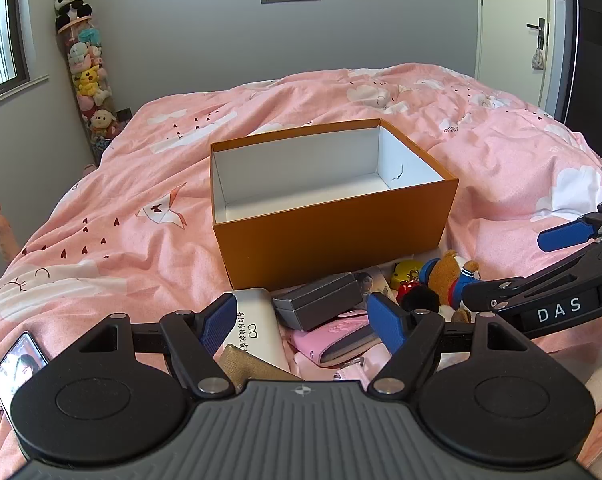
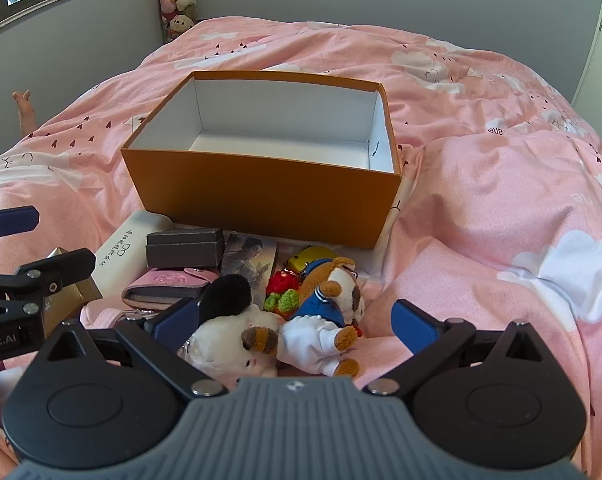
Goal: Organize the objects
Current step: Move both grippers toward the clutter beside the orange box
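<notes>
An empty orange box (image 1: 333,240) (image 2: 261,200) with a white inside stands open on the bed. In front of it lies a heap: white glasses case (image 1: 253,320) (image 2: 129,248), grey box (image 1: 317,304) (image 2: 185,248), pink wallet (image 1: 333,340) (image 2: 165,284), photo card (image 2: 249,260), yellow toy (image 2: 313,258), plush bear (image 1: 449,280) (image 2: 325,320) and white plush (image 2: 229,344). My left gripper (image 1: 301,316) (image 2: 57,238) hovers open over the grey box and wallet. My right gripper (image 2: 295,320) (image 1: 505,266) is open wide, the two plush toys lying between its fingers, untouched by the pads.
A rumpled pink duvet (image 2: 501,200) covers the bed and bulges to the right of the box. A gold box (image 2: 69,300) and a lit phone (image 1: 19,360) lie at the near left. A tall column of stuffed toys (image 1: 85,72) fills the far corner; a door (image 1: 513,20) is at the right.
</notes>
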The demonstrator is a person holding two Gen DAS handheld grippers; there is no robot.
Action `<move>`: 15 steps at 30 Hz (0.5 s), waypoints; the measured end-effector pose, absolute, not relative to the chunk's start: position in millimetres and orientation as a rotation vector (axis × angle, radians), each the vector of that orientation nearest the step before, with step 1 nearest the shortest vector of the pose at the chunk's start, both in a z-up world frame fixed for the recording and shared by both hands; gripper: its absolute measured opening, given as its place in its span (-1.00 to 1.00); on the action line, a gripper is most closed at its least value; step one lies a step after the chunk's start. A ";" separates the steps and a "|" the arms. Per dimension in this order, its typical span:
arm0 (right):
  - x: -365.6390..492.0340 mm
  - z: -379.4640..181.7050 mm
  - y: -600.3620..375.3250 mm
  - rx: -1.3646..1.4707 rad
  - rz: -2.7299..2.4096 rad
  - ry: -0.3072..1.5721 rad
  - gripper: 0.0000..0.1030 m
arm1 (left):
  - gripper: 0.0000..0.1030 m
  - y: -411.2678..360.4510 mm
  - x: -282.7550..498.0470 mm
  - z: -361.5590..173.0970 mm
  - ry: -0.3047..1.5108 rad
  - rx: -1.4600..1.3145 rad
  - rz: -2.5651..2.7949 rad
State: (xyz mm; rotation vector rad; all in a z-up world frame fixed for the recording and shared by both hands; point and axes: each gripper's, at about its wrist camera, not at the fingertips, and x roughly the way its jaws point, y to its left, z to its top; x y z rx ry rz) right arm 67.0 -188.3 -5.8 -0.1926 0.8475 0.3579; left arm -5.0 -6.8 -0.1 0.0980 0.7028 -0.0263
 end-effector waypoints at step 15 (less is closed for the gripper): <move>66.8 -5.9 -188.4 -0.193 0.358 0.848 0.98 | 0.65 -10.0 -6.7 -2.3 0.710 0.101 -0.036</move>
